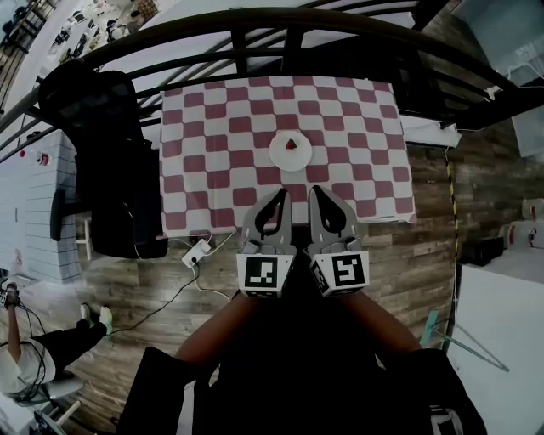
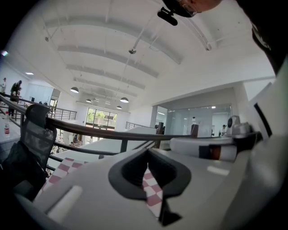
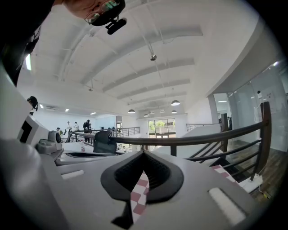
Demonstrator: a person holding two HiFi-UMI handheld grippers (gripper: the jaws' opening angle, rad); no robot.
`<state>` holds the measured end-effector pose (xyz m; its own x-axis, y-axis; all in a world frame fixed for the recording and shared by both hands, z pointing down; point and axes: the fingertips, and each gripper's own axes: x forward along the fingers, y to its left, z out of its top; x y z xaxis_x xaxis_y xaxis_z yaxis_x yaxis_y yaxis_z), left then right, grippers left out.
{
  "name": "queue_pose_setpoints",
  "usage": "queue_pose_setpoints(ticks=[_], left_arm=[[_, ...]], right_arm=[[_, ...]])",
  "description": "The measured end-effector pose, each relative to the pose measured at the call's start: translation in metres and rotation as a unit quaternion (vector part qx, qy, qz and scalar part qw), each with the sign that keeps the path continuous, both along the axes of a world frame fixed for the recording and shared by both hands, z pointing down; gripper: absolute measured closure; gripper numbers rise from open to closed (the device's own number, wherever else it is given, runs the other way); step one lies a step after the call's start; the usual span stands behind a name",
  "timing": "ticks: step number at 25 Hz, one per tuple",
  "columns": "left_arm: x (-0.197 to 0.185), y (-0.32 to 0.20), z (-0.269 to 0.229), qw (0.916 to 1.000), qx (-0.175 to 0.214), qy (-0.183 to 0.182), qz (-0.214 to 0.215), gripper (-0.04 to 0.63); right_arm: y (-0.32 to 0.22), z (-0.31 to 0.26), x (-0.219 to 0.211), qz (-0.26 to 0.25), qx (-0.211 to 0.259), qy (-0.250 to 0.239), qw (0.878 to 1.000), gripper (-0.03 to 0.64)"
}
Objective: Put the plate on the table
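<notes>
Mezzanine workspace, seen from my remote station: a black office chair point(image 1: 110, 161) stands to the left of my left gripper point(image 1: 279, 197) on a wood-plank floor point(image 1: 425, 255). A white power strip point(image 1: 197, 252) lies on the boards just to that tool's left, and its cable point(image 1: 161, 307) trails farther left. A dark railing point(image 1: 289, 25) curves well ahead of it. Far behind and to the left sits a person point(image 1: 42, 353) wearing a green shoe point(image 1: 105, 319). Round ceiling lamps point(image 2: 74, 90) hang ahead and above, and there is a glass-walled room point(image 2: 198, 120) ahead to the right.
</notes>
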<state>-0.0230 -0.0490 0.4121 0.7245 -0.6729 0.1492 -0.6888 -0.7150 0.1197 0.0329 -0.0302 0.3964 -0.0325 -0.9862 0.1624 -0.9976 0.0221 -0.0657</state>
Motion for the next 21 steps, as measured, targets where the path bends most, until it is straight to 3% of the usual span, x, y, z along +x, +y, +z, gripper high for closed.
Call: queue_pose_setpoints(ticks=[12,21], left_arm=[[-0.018,-0.005,0.003,0.9995,-0.008,0.014,-0.026,0.586],[-0.002,-0.018,0.0,0.9996,0.001,0.016,-0.023,0.588]], right_arm=[[-0.003,0.0,-0.014,-0.015,-0.006,0.025,1.0,0.62],[-0.014,-0.001,-0.001,-0.02,-0.014,0.031,0.999,0.621]])
